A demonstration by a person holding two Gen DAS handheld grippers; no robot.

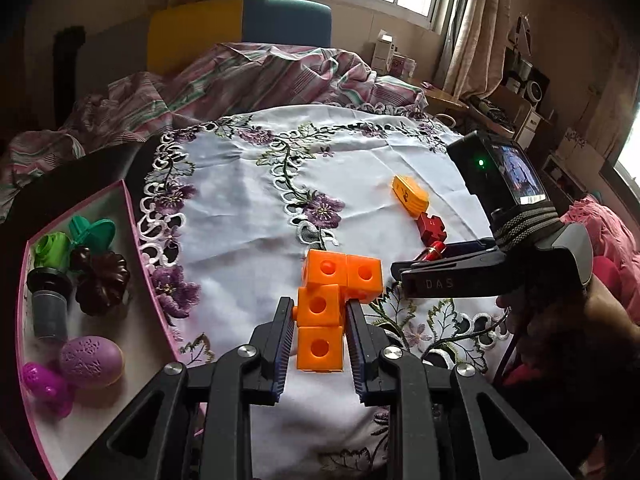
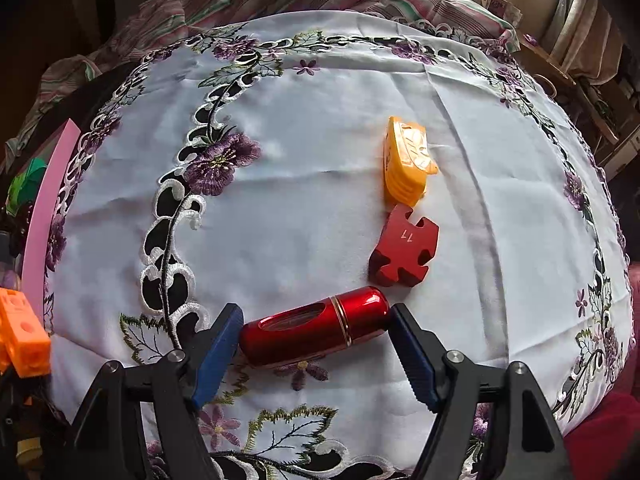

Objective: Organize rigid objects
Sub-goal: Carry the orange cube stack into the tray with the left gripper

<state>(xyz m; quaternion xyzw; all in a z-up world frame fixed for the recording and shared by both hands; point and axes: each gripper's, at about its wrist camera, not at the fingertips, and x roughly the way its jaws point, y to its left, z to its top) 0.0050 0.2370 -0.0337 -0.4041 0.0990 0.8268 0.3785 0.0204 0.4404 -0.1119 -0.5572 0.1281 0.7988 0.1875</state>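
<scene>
Bedroom setting noted: a rumpled striped quilt (image 1: 256, 76) behind, curtained windows beyond, and a white embroidered tablecloth (image 1: 248, 184) with purple flowers as the work surface.

Progress, as judged: partly done. A pink-rimmed box (image 1: 132, 216) is seen at the left edge of the cloth, already holding a purple egg (image 1: 91, 361), a magenta egg (image 1: 42, 387), a dark brown flower-shaped piece (image 1: 103, 282), a grey cylinder (image 1: 50, 306) and green pieces (image 1: 76, 240). Four things are still outside it.

- Orange cube block (image 1: 328, 304), four linked cubes: pinched at its lower cubes by the left gripper (image 1: 320, 336), jaws closed against both sides. Whether it is lifted clear of the cloth cannot be told.
- Red cylinder (image 2: 314, 326), glossy with a gold band: lying on the cloth between the fingers of the right gripper (image 2: 314, 340). Fingers are spread, each tip at or just beside one end of it; contact is uncertain, and no squeeze is evident.
- Red puzzle-shaped piece (image 2: 404, 246) and yellow ribbed piece (image 2: 408, 160): untouched, just beside one another, past the cylinder.

Writing: "11" is read on the red puzzle-shaped piece. "DAS" is read on the side of the right gripper body in the left wrist view. Markings on the yellow piece are not legible.
</scene>
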